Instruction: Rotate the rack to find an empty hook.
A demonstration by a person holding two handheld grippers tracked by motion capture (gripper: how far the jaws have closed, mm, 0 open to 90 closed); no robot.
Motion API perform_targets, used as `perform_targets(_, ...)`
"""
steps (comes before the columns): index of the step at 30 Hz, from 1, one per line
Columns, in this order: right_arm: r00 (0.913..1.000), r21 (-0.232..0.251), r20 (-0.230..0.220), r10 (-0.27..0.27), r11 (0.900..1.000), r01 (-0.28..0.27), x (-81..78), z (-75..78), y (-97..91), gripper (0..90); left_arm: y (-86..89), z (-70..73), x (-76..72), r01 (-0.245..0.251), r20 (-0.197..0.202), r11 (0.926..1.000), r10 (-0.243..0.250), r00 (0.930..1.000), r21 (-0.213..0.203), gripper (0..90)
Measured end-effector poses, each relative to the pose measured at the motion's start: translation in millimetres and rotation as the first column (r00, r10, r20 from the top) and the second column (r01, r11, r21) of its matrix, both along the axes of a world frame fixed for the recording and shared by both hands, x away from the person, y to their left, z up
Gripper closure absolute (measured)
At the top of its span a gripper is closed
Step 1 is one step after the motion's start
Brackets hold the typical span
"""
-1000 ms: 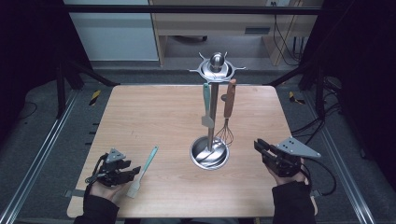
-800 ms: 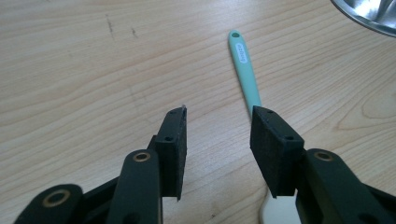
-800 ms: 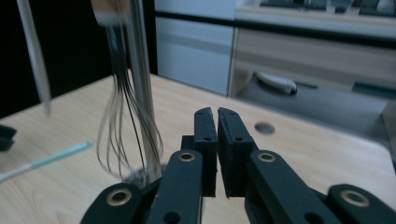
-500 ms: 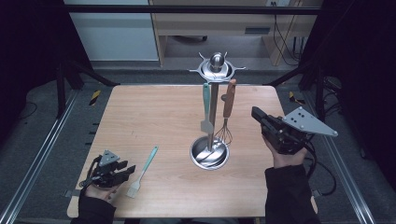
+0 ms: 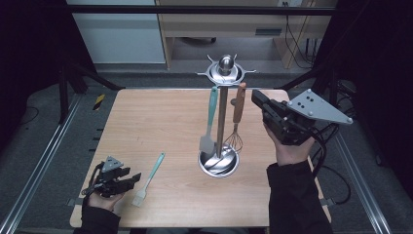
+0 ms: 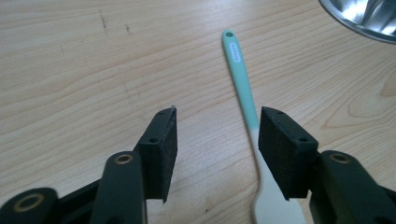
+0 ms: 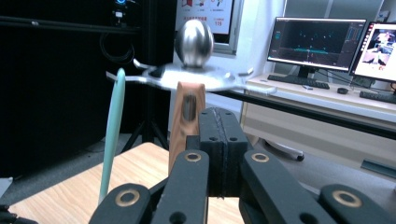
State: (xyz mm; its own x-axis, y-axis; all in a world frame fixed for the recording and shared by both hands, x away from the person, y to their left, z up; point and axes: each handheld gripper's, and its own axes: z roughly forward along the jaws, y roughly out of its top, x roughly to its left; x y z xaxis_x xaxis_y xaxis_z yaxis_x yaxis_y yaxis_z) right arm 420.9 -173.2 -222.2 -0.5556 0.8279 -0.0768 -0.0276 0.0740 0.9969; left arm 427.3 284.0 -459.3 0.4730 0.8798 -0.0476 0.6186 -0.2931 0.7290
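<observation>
The right tool (image 5: 260,100) has risen from the table's right edge and now hangs at centre right of the high view, clenched with nothing between its jaws, its tip close to the wooden handle of the whisk (image 5: 238,105) that hangs on the steel rack (image 5: 221,161). In the right gripper view that handle (image 7: 187,121) stands just behind the closed pads, with the rack's ball top above it. This looks like an approach to the hanging whisk, though the jaws would have to part before any grip.

The left tool (image 5: 127,179) sits low at lower left of the high view; its jaws have just been opening and hold nothing. In the left gripper view the teal-handled brush (image 6: 243,88) lies flat on the table (image 5: 151,122), its pale neck running just inside the right-hand pad (image 6: 285,149), not pinched.

A teal spatula (image 5: 210,117) hangs next to the whisk, near enough to be knocked. The rack's pole stands between them.
</observation>
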Motion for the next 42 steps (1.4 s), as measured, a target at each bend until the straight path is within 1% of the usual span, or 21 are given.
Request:
perform_targets(2, 1.0, -0.001, -0.002, -0.002, 1.0, 0.002, 1.6, 3.5, 1.8, 90.0, -0.9, 0.3, 0.2, 0.001, 0.005, 1.0, -0.001, 1.0, -0.004, 44.7)
perform_targets(5, 1.0, -0.014, -0.004, -0.003, 0.9999, 0.002, 5.1, 7.8, 4.2, 90.0, -1.9, 0.5, 0.5, 0.002, 0.002, 1.0, -0.002, 1.0, 0.002, 42.1)
perform_targets(8, 0.9999, -0.023, -0.009, 0.006, 0.9997, -0.007, 6.7, 9.6, 6.9, 90.0, -0.9, 2.2, -0.4, -0.006, 0.017, 1.0, 0.006, 0.9998, -0.006, 40.9)
perform_targets(10, 0.9999, -0.026, -0.008, 0.011, 0.9996, -0.012, 6.1, 9.9, 9.5, 90.0, -0.5, 2.1, 0.1, -0.011, 0.02, 0.9999, 0.012, 0.9997, -0.01, 40.1)
perform_targets(13, 0.9998, -0.025, -0.008, 0.018, 0.9995, -0.019, 4.8, 9.8, 10.9, 90.0, -0.5, 1.4, 1.1, -0.015, 0.013, 0.9998, 0.016, 0.9998, -0.01, 38.5)
perform_targets(16, 0.9995, -0.029, -0.005, 0.032, 0.9991, -0.032, 3.5, 9.6, 12.8, 90.0, -1.2, 1.5, 1.1, -0.007, 0.012, 0.9999, 0.007, 0.9999, -0.01, 37.7)
perform_targets(21, 0.9984, -0.036, -0.002, 0.057, 0.9977, -0.057, 0.8, 9.9, 20.2, 90.0, -2.7, 1.2, 1.1, 0.002, 0.015, 1.0, -0.002, 0.9999, 0.005, 37.1)
perform_targets(26, 0.9971, -0.038, -0.001, 0.076, 0.9964, -0.076, -0.3, 9.7, 28.1, 90.0, -2.5, 1.4, 1.1, -0.001, 0.014, 1.0, 0.001, 0.9999, 0.005, 36.9)
perform_targets(30, 0.9965, -0.046, 0.001, 0.084, 0.9954, -0.084, -1.0, 10.6, 32.8, 90.0, -2.7, 1.2, 1.3, 0.007, 0.014, 1.0, -0.007, 0.9999, 0.003, 36.5)
perform_targets(33, 0.9972, -0.049, 0.004, 0.074, 0.9961, -0.074, -2.2, 10.8, 30.0, 90.0, -2.8, 1.1, 1.2, 0.01, 0.014, 1.0, -0.01, 0.9999, 0.001, 36.4)
perform_targets(37, 0.9989, -0.035, -0.007, 0.047, 0.9983, -0.047, -2.4, 7.7, 18.1, 90.0, -2.8, 0.7, 1.9, 0.009, 0.006, 1.0, -0.008, 0.9999, -0.004, 36.4)
perform_targets(42, 0.9999, -0.023, -0.017, -0.001, 0.9997, 0.001, 3.4, 3.5, 3.7, 90.0, -3.2, 1.0, 1.7, 0.006, 0.008, 1.0, -0.006, 0.9999, -0.002, 35.9)
